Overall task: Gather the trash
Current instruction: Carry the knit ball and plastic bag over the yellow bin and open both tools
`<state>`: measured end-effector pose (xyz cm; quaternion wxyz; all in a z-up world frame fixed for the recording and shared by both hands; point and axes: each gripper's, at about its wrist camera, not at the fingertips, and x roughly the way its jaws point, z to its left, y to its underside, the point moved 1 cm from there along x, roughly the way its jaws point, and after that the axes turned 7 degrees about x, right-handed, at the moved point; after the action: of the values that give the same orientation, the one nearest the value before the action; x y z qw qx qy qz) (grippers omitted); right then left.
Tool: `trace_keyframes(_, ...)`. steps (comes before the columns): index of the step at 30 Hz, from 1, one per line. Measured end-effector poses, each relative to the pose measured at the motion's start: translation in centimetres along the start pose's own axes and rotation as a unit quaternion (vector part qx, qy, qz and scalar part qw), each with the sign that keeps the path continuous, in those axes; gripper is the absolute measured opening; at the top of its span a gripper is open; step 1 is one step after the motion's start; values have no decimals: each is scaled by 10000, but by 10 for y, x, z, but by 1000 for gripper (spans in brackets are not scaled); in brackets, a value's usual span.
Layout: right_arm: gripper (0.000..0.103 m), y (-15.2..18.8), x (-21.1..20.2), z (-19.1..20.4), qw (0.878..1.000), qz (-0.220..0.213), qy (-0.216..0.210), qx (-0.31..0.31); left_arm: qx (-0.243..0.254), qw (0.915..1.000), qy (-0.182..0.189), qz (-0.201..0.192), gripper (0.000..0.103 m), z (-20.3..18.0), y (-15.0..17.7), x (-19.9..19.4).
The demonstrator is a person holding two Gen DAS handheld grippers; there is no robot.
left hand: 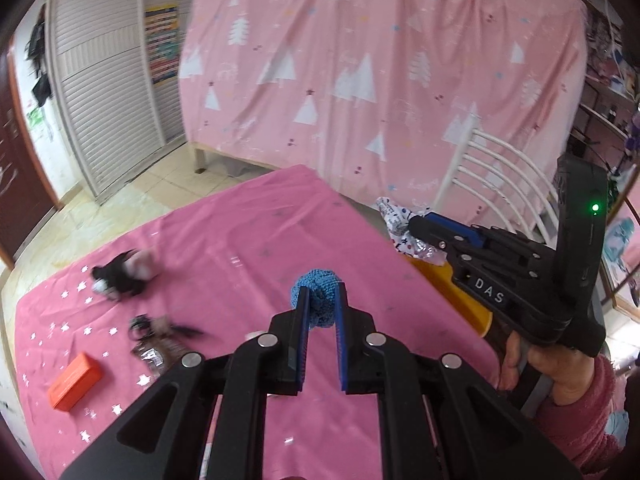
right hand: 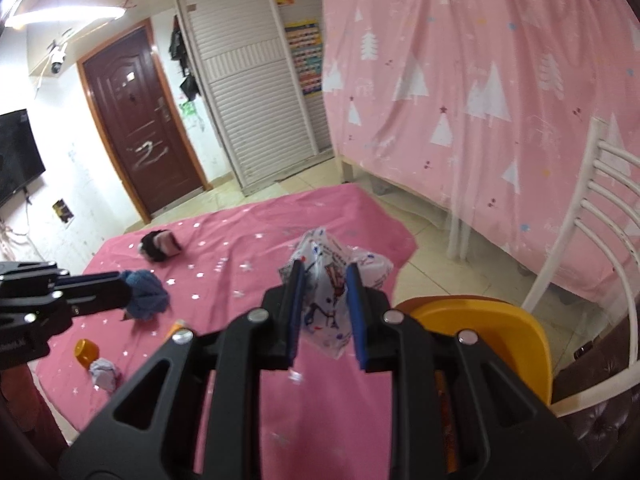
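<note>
left gripper (left hand: pixel 320 300): clamped on blue knit ball (left hand: pixel 317 294), held above pink table (left hand: pixel 240 232) | right gripper (right hand: pixel 324 280): clamped on printed wrapper (right hand: pixel 332 280), held near table's right edge, beside yellow bin (right hand: pixel 500 320) | crumpled paper (right hand: pixel 105 373): table's near-left edge

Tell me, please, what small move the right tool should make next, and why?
Probably carry it on over the yellow bin and let go: the right tool is shut on the printed wrapper, and the bin's rim lies just to its right.
</note>
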<state>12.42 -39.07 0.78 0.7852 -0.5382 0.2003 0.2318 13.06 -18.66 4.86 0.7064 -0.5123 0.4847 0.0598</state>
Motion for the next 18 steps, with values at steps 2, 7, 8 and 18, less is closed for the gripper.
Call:
trace_keyframes(2, 20, 1, -4, -12, 9999, -31, 65, 75, 116, 9999, 58, 18, 6, -12, -5, 5)
trace_keyframes(7, 20, 4, -12, -40, 9993, -73, 237, 274, 315, 9992, 222, 118, 6, -39, -13, 19)
trace_keyframes(8, 20, 5, -14, -46, 9991, -78, 263, 322, 354, 9988, 286, 163, 6, -45, -15, 23)
trace_keyframes(18, 20, 20, -15, -97, 9964, -9, 384, 758, 360, 9951, 803, 454, 6, -85, -39, 69)
